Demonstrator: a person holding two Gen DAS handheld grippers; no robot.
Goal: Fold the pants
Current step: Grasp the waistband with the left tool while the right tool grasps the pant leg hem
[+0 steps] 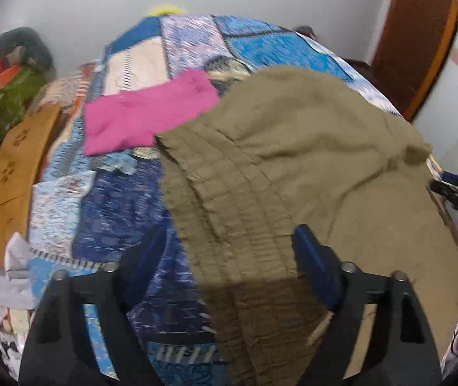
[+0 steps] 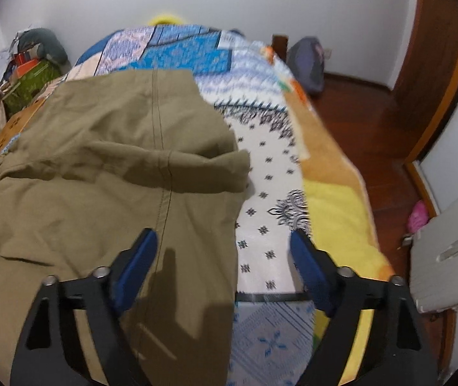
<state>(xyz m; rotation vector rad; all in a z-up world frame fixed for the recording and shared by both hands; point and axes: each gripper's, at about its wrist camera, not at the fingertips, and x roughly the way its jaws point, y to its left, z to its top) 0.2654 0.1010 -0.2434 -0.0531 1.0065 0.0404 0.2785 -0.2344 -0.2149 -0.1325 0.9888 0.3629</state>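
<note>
Crumpled olive-khaki cotton pants [image 2: 110, 148] at twelve o'clock on patchwork quilt [image 2: 267, 193], unfolded; left gripper [image 1: 225, 267] and right gripper [image 2: 225, 263] spread, pinching nothing.

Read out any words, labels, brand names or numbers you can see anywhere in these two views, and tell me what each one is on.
No readable text in either view.
Olive-khaki pants: no label or tag showing.
Patchwork blue and white bedspread: printed patterns only, no letters.
Tan wooden board with dark flower motifs: decoration, not writing.
Green and orange boxes by the wall: any print is too small and blurred to read.
</note>
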